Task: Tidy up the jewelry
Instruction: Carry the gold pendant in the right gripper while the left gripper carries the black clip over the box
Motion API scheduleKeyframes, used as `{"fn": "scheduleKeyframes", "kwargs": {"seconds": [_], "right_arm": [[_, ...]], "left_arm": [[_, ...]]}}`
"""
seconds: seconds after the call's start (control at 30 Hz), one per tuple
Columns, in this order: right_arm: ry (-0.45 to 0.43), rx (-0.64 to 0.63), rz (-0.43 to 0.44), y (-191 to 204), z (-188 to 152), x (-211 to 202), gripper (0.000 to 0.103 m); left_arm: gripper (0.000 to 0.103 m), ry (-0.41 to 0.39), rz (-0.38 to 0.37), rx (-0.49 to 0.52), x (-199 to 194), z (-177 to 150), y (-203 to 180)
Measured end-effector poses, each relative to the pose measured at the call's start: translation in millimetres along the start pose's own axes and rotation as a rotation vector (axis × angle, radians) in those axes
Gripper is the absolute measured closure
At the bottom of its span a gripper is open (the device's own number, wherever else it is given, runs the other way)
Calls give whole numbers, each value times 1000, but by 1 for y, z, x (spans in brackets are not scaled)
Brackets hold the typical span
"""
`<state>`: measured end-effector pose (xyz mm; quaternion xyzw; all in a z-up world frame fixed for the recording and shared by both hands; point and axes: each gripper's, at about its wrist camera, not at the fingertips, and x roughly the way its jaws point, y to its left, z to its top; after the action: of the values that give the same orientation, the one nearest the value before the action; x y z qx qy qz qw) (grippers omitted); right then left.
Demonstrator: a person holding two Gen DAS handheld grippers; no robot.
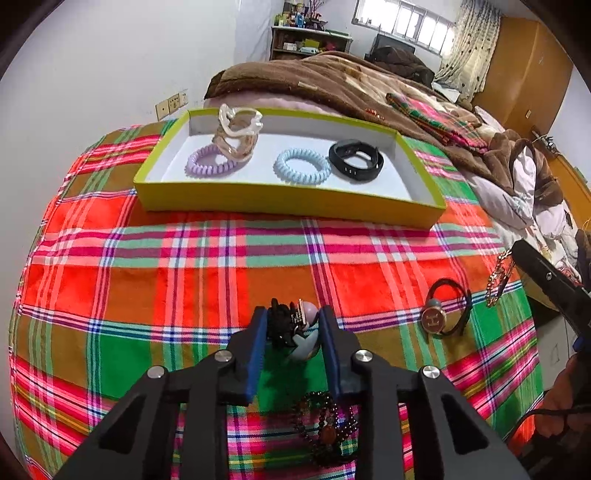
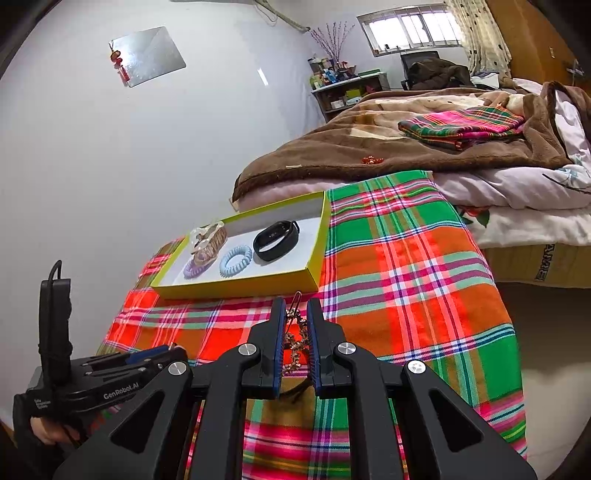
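We pinch a black hair tie (image 1: 291,325) in the left gripper (image 1: 293,317), a gold chain (image 2: 295,339) in the right gripper (image 2: 295,314); yellow tray (image 1: 280,201) ahead of both

The left gripper's (image 1: 293,323) blue fingers (image 1: 256,350) cover both sides of the black hair tie (image 1: 282,326) and its grey charm. Below that hair tie, the dark bead bracelet (image 1: 325,424) lies partly hidden beneath the gripper's body. Far behind it, the shelf items (image 1: 299,18) are too small to identify.

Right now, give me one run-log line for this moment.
left gripper: shut on black hair tie | right gripper: shut on gold chain | box: four pieces in | H hair tie: on cloth
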<state>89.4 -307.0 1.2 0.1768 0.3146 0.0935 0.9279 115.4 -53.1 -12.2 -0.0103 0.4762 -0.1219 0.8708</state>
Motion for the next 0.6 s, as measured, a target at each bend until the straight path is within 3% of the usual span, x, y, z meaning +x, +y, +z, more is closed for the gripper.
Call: {"fn": "scheduleKeyframes", "kwargs": {"seconds": [0.6], "right_arm": [[-29, -40, -8, 17, 30, 2, 91]], "left_arm": [[74, -81, -29, -1, -27, 35, 8]]}}
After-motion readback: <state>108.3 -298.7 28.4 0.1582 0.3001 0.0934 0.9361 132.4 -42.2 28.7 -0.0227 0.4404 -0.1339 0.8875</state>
